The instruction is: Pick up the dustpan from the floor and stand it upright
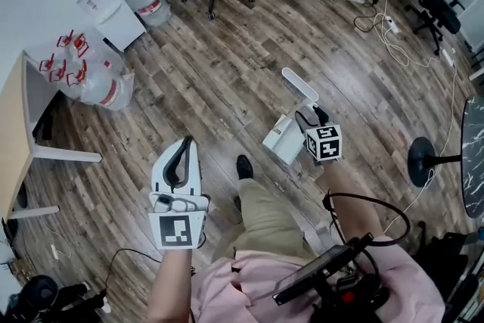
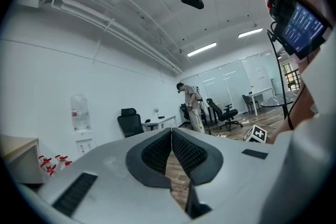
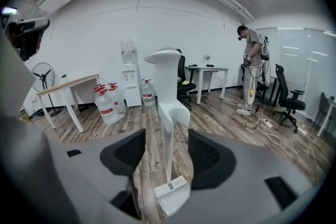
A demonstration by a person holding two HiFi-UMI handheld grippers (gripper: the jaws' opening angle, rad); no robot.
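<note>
— White plastic, that dustpan? Where does it sit against the tongs?

— Right in the mouth of the right gripper. In the right gripper view its thin stem rises through the middle of the frame, with the broad handle at the top and the blocky base at the bottom edge.

— Are the tongs pinching it?

— No. They are spread, and brown floor planks show on both sides of the stem, between it and each black ribbed pad.

— And from above?

— In the head view the dustpan is right of centre, just beside the right gripper. Its handle runs toward the upper right of the frame, away from the person. I cannot tell whether its base rests on the wooden floor.

— Is it upright?

— In the right gripper view it lines up with the room's walls and table legs, so yes, upright.

— The other tongs?

— The left gripper is at lower left of centre in the head view, well apart from the dustpan. In its own view, the left gripper has its tips pressed together with nothing between them.
</note>
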